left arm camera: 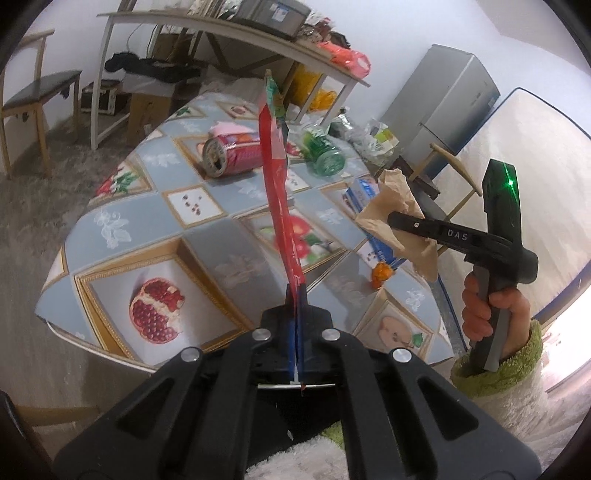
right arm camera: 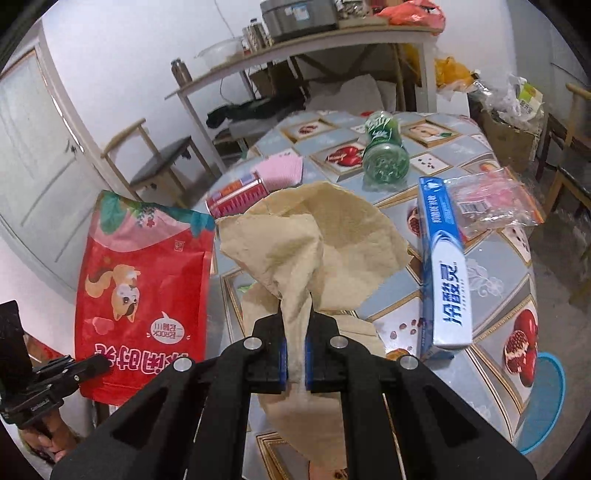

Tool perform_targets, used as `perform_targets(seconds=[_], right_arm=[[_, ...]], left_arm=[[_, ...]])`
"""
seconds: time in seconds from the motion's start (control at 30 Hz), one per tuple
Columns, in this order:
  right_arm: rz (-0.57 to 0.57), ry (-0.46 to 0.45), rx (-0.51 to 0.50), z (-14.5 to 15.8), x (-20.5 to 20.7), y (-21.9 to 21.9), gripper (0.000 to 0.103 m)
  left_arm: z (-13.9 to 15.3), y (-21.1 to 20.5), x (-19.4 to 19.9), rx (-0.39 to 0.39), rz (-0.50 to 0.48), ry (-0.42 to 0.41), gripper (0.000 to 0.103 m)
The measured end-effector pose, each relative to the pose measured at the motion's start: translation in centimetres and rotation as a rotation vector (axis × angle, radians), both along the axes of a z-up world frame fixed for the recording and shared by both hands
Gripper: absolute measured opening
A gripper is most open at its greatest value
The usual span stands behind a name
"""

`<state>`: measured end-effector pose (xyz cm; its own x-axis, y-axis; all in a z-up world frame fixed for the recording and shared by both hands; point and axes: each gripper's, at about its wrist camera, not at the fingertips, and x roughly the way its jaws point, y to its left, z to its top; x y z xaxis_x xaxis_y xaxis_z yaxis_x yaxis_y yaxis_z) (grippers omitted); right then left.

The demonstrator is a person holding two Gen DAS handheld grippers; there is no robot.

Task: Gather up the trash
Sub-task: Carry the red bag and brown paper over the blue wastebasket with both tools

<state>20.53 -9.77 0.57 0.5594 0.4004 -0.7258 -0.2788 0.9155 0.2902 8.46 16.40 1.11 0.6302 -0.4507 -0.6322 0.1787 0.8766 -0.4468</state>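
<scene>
My left gripper [left arm camera: 296, 295] is shut on the edge of a flat red snack bag [left arm camera: 277, 184], held upright above the table; the right wrist view shows the bag's printed face [right arm camera: 144, 295] with the left gripper [right arm camera: 101, 363] pinching its lower corner. My right gripper [right arm camera: 295, 347] is shut on a crumpled beige paper napkin [right arm camera: 314, 240], lifted off the table; in the left wrist view that napkin [left arm camera: 397, 218] hangs from the right gripper [left arm camera: 393, 219]. On the table lie a red can [left arm camera: 229, 153], a green plastic bottle [left arm camera: 325, 151] and a blue toothpaste box [right arm camera: 443, 266].
The table [left arm camera: 207, 229] wears a fruit-print cloth. A clear plastic bag [right arm camera: 495, 203] lies by the box, an orange scrap [left arm camera: 382, 275] near the edge. A shelf [left arm camera: 240, 33] with clutter, wooden chairs [left arm camera: 33, 103], a cardboard box of waste [right arm camera: 513, 122] and a grey cabinet [left arm camera: 447, 96] stand around.
</scene>
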Motion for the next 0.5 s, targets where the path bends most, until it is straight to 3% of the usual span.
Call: perform_targets(seconds=[0.3, 0.5], right_arm=[[-0.069, -0.076, 0.084, 2.2, -3.2, -3.9, 0.007], [-0.159, -0.121, 0.124, 3.0, -6.0, -8.5, 0.007]], left_arm=[[3.3, -3.1, 0.1, 0.025, -0.079, -0.090, 0.000], [5.0, -7.3, 1.0, 0.035, -0.187, -0.133, 0.000]])
